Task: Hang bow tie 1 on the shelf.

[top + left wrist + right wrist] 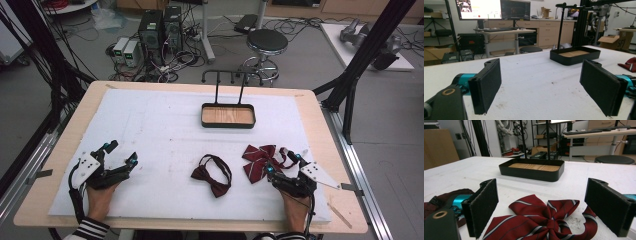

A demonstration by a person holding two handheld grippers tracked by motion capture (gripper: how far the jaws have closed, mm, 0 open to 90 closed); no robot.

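Observation:
A striped red bow tie (260,159) (541,218) lies on the white mat at the front right. My right gripper (285,163) (544,205) is open just behind it, its pads on either side of the bow. A plain dark red bow tie (212,175) with its strap looped lies at the front middle; part of it shows at the left edge of the right gripper view (439,200). My left gripper (120,152) (541,87) rests open at the front left with nothing between its pads. A black tray (228,116) (574,55) (534,171) with a wooden floor and a tall handle stands at the back middle.
The white mat (165,135) covers most of the wooden table (310,115). A black stool (267,42) and computer boxes (160,30) stand on the floor beyond the far edge. Black frame posts (360,55) rise at the right.

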